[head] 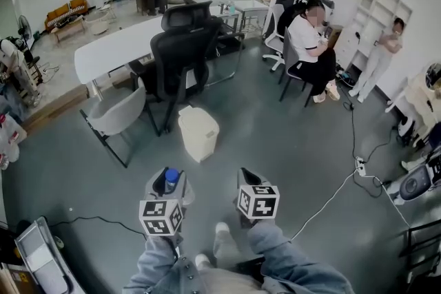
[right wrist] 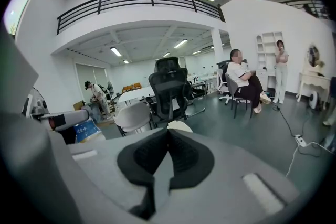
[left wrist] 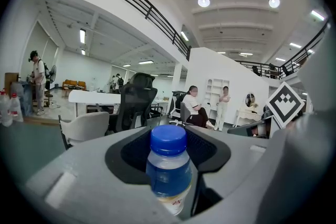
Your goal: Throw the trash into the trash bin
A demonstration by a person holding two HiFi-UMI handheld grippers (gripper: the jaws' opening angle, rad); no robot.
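In the head view my left gripper (head: 167, 182) is shut on a small clear bottle (head: 171, 177) with a blue cap, held upright between its jaws. The left gripper view shows the bottle (left wrist: 169, 165) close up, with a blue and white label, gripped by the dark pads. The cream trash bin (head: 198, 133) stands on the grey floor just ahead of both grippers, its lid down. My right gripper (head: 249, 178) is beside the left one, shut with nothing in it. In the right gripper view its pads (right wrist: 181, 157) meet, and the bin's top (right wrist: 181, 126) peeks over them.
A black office chair (head: 180, 51) and a grey chair (head: 118, 113) stand behind the bin at a long white table (head: 114, 48). A person sits at the right (head: 310, 45). A white cable (head: 331, 196) and power strip (head: 360, 165) lie on the floor to the right.
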